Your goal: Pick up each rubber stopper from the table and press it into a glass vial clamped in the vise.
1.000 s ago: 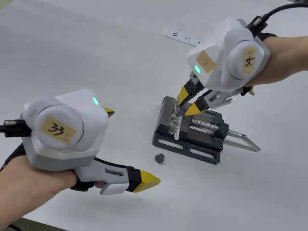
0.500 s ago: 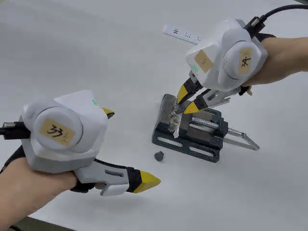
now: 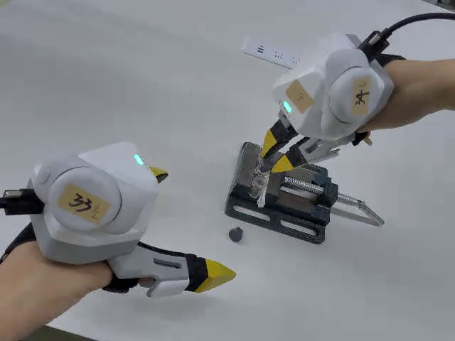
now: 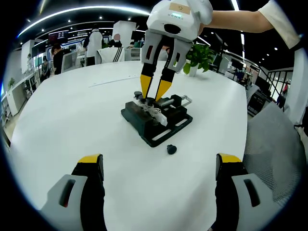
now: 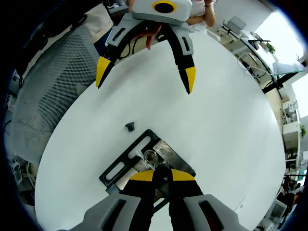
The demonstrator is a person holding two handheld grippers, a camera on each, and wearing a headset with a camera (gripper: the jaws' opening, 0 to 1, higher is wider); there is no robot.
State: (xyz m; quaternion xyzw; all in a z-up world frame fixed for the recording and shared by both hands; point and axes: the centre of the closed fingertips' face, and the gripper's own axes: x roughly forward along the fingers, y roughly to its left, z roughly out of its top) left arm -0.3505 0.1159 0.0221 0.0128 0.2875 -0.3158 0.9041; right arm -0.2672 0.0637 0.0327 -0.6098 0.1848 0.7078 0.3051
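- The rubber stopper [image 3: 235, 233] is a small dark grey plug, round with a wider top. It lies alone on the white desk [image 3: 106, 85], just in front of the vise [image 3: 284, 206] and not touching it. The left gripper view [image 4: 171, 149] and the right gripper view [image 5: 130, 126] both show it free.
- The vise is black with metal jaws and a screw handle at one side, and it stands flat on the desk.
- A clear glass vial [image 5: 150, 156] stands upright between the vise jaws with its mouth open.
- Count: one loose stopper, one vise, two grippers and one white power strip [image 3: 270, 53] far back on the desk. How many vials the vise holds in all I cannot tell.
- The right gripper [image 3: 274, 158] points steeply down over the vise from the far side, with its tips just above the clamped glass. Its fingers [image 5: 144, 175] are nearly together around a dark piece [image 5: 162, 169] that looks like a second stopper.
- The left gripper [image 3: 186, 224] hangs above the desk, near the person and well apart from the vise. It is roughly level and aimed toward the vise. Its fingers [image 4: 89, 163] are spread wide with nothing between them.
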